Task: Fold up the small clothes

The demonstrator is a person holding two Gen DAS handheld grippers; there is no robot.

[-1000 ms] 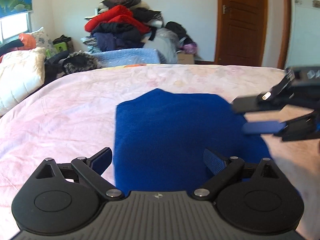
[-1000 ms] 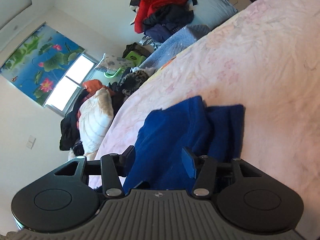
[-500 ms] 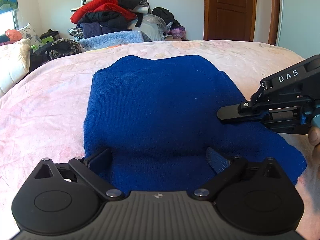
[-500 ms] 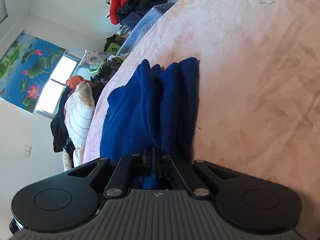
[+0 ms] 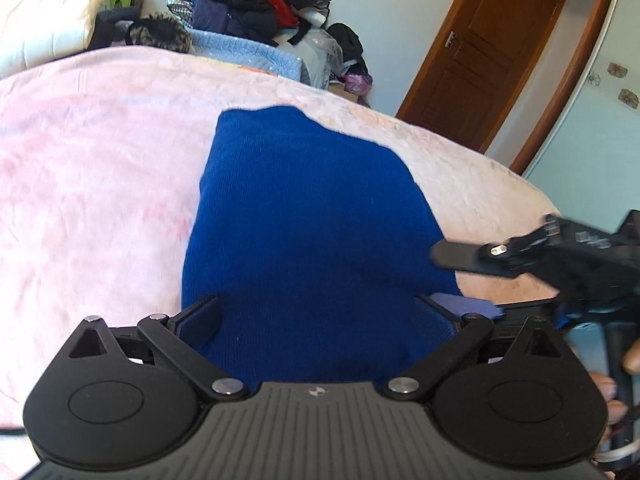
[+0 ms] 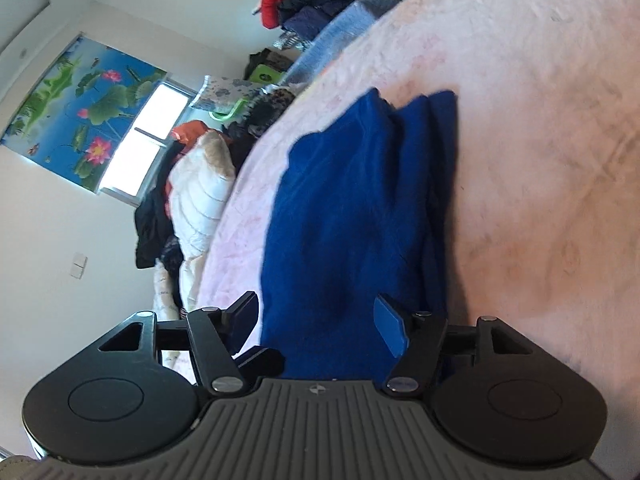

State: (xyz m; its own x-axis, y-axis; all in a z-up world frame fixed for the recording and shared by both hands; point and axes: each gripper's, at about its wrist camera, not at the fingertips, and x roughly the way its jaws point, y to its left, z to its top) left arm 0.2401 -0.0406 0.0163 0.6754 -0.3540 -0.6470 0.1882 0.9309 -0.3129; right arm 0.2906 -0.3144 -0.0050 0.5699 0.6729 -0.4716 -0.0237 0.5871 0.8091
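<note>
A folded blue knit garment (image 5: 312, 208) lies flat on the pink bedspread (image 5: 92, 152). My left gripper (image 5: 316, 316) is open, its fingers straddling the garment's near edge. My right gripper (image 6: 316, 320) is open too, fingers spread at the garment's (image 6: 352, 216) near side edge, where stacked folded layers show. In the left wrist view the right gripper (image 5: 472, 280) reaches in from the right, just off the garment's right corner, with a hand behind it.
A pile of clothes (image 5: 244, 4) and a light blue blanket (image 5: 248, 50) lie beyond the bed's far edge. A white quilt (image 5: 44, 36) sits at the far left. A brown door (image 5: 484, 60) stands at the back right. Bedspread (image 6: 540, 140) extends right of the garment.
My right gripper was shut on the garment's edge half a second ago; it has opened and let go. My left gripper stayed open and tilted, drawing back slightly.
</note>
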